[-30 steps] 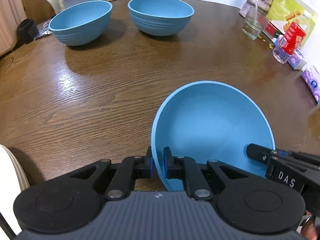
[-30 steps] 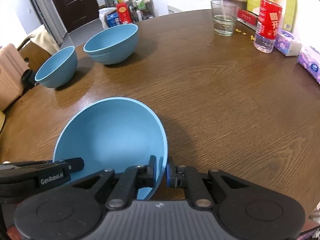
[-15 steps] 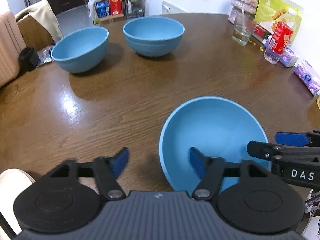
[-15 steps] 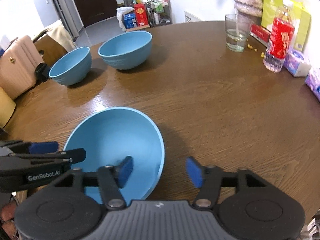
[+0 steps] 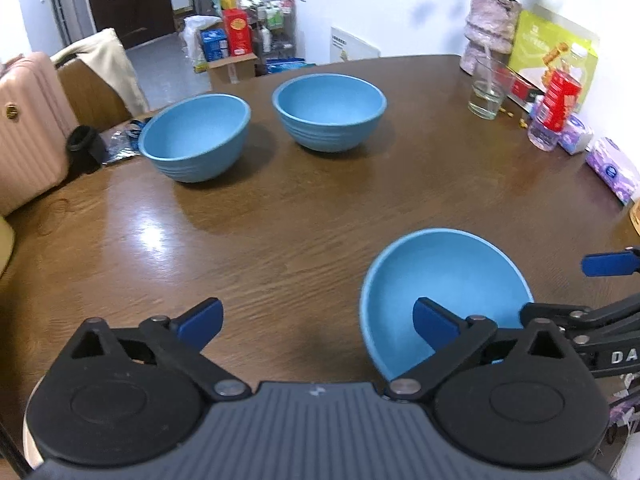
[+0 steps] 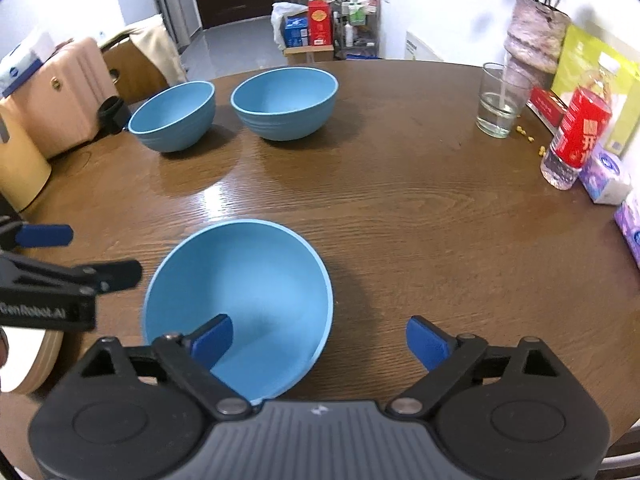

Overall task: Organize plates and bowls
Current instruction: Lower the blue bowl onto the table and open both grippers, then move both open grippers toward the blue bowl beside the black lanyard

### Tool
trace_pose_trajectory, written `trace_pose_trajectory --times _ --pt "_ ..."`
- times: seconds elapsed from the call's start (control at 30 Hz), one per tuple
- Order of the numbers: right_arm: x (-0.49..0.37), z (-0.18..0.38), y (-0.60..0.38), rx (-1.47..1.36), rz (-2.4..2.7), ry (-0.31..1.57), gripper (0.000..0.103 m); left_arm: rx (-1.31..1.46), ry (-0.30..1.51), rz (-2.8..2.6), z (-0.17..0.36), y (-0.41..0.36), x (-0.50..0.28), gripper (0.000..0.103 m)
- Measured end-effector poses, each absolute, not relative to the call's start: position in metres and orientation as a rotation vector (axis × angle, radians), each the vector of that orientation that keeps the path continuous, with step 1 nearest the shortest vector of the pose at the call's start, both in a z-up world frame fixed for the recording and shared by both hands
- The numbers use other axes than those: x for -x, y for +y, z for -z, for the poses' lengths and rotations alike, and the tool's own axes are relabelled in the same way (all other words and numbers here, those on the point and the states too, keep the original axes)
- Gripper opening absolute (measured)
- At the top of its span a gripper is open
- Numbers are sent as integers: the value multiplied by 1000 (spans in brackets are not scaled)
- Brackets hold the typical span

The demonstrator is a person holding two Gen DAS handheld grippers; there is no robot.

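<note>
We see our left hand-held gripper (image 5: 316,318) spread wide, gripping nothing, and our right hand-held gripper (image 6: 320,338) equally wide and empty. Between them the near blue rounded bowl (image 6: 240,284) sits upright on the round brown wooden table (image 6: 420,208); one blue pad (image 5: 434,322) of the left and one of the right hang over its rim. Well beyond that bowl stand two more blue ribbed bowls (image 5: 196,136) (image 5: 330,110), side by side but apart.
</note>
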State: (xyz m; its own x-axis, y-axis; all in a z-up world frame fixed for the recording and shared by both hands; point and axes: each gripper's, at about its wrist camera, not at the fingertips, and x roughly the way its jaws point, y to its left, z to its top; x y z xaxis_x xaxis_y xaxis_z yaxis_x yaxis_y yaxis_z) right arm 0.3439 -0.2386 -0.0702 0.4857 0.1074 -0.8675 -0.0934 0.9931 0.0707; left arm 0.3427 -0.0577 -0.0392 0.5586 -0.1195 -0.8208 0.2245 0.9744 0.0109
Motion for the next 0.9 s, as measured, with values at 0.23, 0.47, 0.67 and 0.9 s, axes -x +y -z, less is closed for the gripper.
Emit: trace_pose_trajectory --times 0.23,0.47,0.67,0.9 --pt "-354 51 -227 14 -147 1073 103 -109 957 163 19 -27 -343 103" --pt "-372 30 -201 45 -169 1056 103 -103 935 130 -2 3 -351 103" --pt "-392 21 -178 1 -161 1059 103 -83 918 95 -17 32 -373 103" --pt "-413 24 -147 -15 -167 1082 103 -67 920 51 -17 62 -402 103"
